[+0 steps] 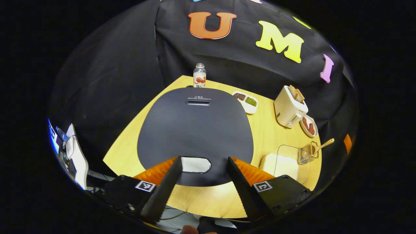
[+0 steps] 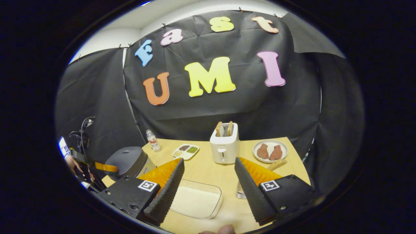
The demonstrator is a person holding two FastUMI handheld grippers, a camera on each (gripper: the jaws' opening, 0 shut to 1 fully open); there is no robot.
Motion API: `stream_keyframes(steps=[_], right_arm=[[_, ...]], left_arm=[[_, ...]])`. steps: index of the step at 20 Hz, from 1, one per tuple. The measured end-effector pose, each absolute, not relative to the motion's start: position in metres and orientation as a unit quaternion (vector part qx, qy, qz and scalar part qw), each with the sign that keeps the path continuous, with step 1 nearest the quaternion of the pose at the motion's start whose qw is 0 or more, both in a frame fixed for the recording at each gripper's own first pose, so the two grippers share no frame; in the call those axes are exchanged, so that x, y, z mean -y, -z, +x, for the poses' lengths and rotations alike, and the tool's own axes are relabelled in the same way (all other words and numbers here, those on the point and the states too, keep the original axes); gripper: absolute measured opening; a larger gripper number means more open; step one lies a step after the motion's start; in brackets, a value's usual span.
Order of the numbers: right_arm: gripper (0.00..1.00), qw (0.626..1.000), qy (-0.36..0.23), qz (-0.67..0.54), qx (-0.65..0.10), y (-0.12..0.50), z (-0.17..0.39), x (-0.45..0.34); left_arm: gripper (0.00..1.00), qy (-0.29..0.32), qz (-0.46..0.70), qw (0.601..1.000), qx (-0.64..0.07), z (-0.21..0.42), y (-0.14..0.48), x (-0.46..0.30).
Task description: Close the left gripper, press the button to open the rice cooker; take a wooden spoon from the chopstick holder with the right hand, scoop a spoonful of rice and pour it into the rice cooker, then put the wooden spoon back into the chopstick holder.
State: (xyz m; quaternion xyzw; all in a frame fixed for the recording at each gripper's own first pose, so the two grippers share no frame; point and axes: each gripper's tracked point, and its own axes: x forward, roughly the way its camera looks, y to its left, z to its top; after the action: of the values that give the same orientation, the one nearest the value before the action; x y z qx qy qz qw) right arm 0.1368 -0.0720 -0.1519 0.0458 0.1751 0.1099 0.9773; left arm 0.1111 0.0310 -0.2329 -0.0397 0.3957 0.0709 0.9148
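Rice cooker (image 1: 195,136) lid down, at the table's (image 1: 269,130) left edge, button (image 1: 195,164) between the left tongs (image 1: 204,185), which are spread apart. Rice container (image 2: 195,201) near front edge, under the right tongs (image 2: 208,191), also released. Chopstick holder (image 1: 307,154) beside it with wooden spoon (image 1: 323,144) inside.

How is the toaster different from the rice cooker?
The toaster is white and boxy; the rice cooker is dark and rounded. The toaster has bread slices sticking out of its top; the rice cooker's lid is shut. Both sit on the wooden table.
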Motion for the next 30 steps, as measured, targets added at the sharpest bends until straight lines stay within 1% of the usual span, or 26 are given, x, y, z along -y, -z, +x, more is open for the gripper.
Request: stream_keyframes(steps=[1, 4, 6, 8, 11, 13, 14, 16, 20, 22, 23, 26, 30], right_arm=[[0.99, 0.979, -0.105, 0.047, -0.170, 0.148, 0.133, 0.073], [1.00, 0.980, -0.096, 0.050, -0.168, 0.143, 0.117, 0.067], [1.00, 0.980, -0.096, 0.048, -0.168, 0.141, 0.106, 0.062], [1.00, 0.981, -0.095, 0.043, -0.163, 0.136, 0.095, 0.057], [0.99, 0.984, -0.087, 0.032, -0.153, 0.130, 0.078, 0.058], [1.00, 0.983, -0.084, 0.026, -0.159, 0.133, 0.069, 0.061], [1.00, 0.983, -0.082, 0.025, -0.161, 0.133, 0.064, 0.062], [1.00, 0.984, -0.080, 0.025, -0.159, 0.130, 0.057, 0.062], [0.99, 0.984, -0.084, 0.023, -0.154, 0.126, 0.047, 0.056], [1.00, 0.985, -0.084, 0.018, -0.148, 0.118, 0.043, 0.054], [1.00, 0.986, -0.083, 0.015, -0.142, 0.113, 0.042, 0.055], [1.00, 0.990, -0.070, 0.005, -0.122, 0.093, 0.036, 0.056], [0.99, 0.995, -0.044, -0.004, -0.092, 0.064, 0.021, 0.056]], left_arm=[[0.94, -0.077, -0.035, 0.920, -0.384, 0.113, 0.228, -0.033], [0.96, -0.076, -0.025, 0.935, -0.345, 0.119, 0.207, -0.035], [0.96, -0.060, -0.022, 0.937, -0.344, 0.117, 0.203, -0.035], [0.96, -0.049, -0.028, 0.930, -0.363, 0.109, 0.212, -0.037], [0.96, -0.052, -0.034, 0.924, -0.378, 0.100, 0.228, -0.044], [0.96, -0.055, -0.030, 0.925, -0.374, 0.105, 0.229, -0.046], [0.95, -0.056, -0.030, 0.923, -0.380, 0.102, 0.232, -0.046], [0.97, -0.047, -0.033, 0.919, -0.391, 0.097, 0.238, -0.044], [0.99, -0.045, -0.030, 0.926, -0.375, 0.098, 0.241, -0.045], [0.99, -0.059, -0.040, 0.937, -0.342, 0.103, 0.235, -0.046], [0.96, -0.063, -0.047, 0.941, -0.330, 0.104, 0.233, -0.047], [0.95, -0.070, -0.091, 0.950, -0.291, 0.107, 0.218, -0.044], [0.95, -0.050, -0.096, 0.973, -0.204, 0.101, 0.158, -0.045]])
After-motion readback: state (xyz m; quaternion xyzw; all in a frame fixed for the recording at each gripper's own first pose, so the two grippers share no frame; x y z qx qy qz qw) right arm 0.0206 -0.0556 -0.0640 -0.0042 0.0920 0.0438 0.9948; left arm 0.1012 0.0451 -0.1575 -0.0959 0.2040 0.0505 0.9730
